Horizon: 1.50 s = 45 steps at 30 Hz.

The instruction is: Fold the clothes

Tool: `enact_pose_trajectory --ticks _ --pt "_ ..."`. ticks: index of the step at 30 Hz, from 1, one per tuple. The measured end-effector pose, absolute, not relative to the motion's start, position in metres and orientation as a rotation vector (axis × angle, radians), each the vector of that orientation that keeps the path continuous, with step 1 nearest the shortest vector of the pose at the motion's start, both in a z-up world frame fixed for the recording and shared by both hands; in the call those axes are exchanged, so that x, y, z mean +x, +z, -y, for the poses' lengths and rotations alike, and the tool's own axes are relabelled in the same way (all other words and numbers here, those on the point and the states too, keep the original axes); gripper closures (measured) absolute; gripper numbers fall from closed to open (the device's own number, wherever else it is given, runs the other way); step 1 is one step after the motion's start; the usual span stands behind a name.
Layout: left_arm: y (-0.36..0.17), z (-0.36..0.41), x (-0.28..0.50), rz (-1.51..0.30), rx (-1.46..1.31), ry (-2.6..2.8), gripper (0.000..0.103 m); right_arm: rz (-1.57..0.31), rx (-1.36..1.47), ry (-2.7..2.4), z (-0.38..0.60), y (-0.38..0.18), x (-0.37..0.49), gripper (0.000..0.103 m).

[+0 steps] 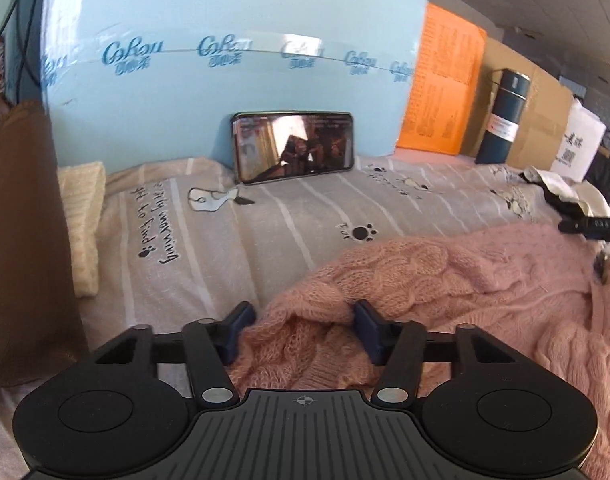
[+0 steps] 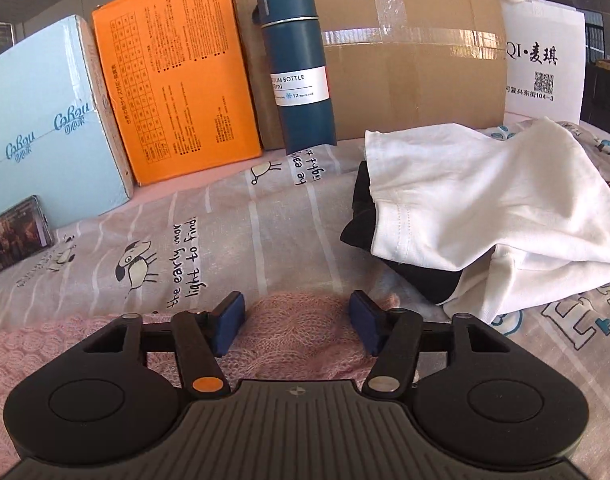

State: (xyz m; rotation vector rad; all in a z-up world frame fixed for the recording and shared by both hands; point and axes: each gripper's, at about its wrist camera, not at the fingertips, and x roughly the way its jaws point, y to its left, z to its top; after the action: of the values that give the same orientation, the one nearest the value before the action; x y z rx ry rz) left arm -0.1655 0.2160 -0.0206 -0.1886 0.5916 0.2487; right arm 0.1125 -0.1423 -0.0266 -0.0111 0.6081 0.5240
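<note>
A pink cable-knit sweater (image 1: 445,280) lies crumpled on the grey striped bedsheet (image 1: 265,232). My left gripper (image 1: 303,316) is shut on a bunched fold at the sweater's left edge, and the knit fills the gap between its blue pads. In the right wrist view my right gripper (image 2: 297,314) is shut on a hump of the same pink sweater (image 2: 301,344) at its far edge. A black finger (image 1: 589,226) of the right gripper shows at the right edge of the left wrist view.
A phone (image 1: 293,146) leans on a light blue box (image 1: 225,60). Along the back stand an orange box (image 2: 177,92), a blue bottle (image 2: 301,72), a cardboard box (image 2: 417,60) and a white bag (image 2: 541,60). A white T-shirt (image 2: 485,200) covers a black garment (image 2: 361,216).
</note>
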Motion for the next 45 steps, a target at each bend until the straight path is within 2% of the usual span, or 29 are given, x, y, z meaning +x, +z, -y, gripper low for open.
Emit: enact_pose_trajectory --ticks 1,4,12,16,17,18,19,20,22,23,24,25,26,27,28,34,38,45 --pt "-0.02 -0.21 -0.166 -0.583 -0.159 0.229 0.085 -0.6 -0.023 0.54 0.141 -0.026 0.11 0.072" --pt "-0.017 -0.194 -0.168 -0.554 -0.06 0.239 0.09 -0.562 -0.065 0.567 0.134 -0.022 0.099 0.087" --pt "0.01 -0.2 -0.175 -0.402 0.058 0.412 0.093 -0.349 -0.121 0.517 0.115 0.01 0.084 0.09" --pt "0.006 -0.215 -0.163 -0.443 0.05 0.43 0.092 -0.326 -0.176 0.495 0.096 0.012 0.091 0.09" --pt "0.001 -0.219 -0.16 -0.465 0.041 0.429 0.087 -0.351 -0.189 0.493 0.092 0.006 0.095 0.09" --pt "-0.003 -0.223 -0.156 -0.488 0.032 0.427 0.086 -0.385 -0.197 0.488 0.089 -0.001 0.1 0.088" --pt "-0.006 -0.226 -0.154 -0.502 0.021 0.426 0.085 -0.416 -0.205 0.482 0.087 -0.007 0.103 0.083" --pt "-0.008 -0.229 -0.156 -0.503 0.005 0.427 0.079 -0.445 -0.207 0.475 0.087 -0.012 0.106 0.08" --pt "-0.01 -0.233 -0.16 -0.496 -0.024 0.43 0.072 -0.449 -0.175 0.465 0.093 -0.012 0.107 0.059" --pt "-0.007 -0.234 -0.165 -0.475 -0.033 0.435 0.06 -0.436 -0.152 0.459 0.097 -0.011 0.106 0.052" --pt "-0.005 -0.234 -0.17 -0.452 -0.039 0.441 0.045 -0.411 -0.127 0.452 0.103 -0.009 0.103 0.041" --pt "-0.003 -0.234 -0.175 -0.429 -0.04 0.447 0.038 -0.389 -0.103 0.446 0.108 -0.008 0.101 0.033" --pt "-0.001 -0.234 -0.179 -0.407 -0.04 0.446 0.029 -0.372 -0.079 0.443 0.113 -0.007 0.099 0.031" --pt "-0.001 -0.234 -0.182 -0.391 -0.038 0.445 0.024 -0.353 -0.053 0.441 0.118 -0.005 0.097 0.025" --pt "-0.001 -0.234 -0.183 -0.388 -0.034 0.444 0.024 -0.337 -0.023 0.445 0.122 -0.004 0.097 0.018" --pt "-0.009 -0.243 -0.18 -0.434 -0.065 0.415 0.022 -0.333 0.054 0.465 0.13 -0.003 0.1 0.016" --pt "-0.01 -0.252 -0.187 -0.43 -0.125 0.42 0.017 -0.328 0.051 0.48 0.128 -0.002 0.099 0.016" --pt "-0.011 -0.25 -0.187 -0.439 -0.121 0.423 0.016 -0.332 0.058 0.491 0.129 -0.002 0.1 0.016"
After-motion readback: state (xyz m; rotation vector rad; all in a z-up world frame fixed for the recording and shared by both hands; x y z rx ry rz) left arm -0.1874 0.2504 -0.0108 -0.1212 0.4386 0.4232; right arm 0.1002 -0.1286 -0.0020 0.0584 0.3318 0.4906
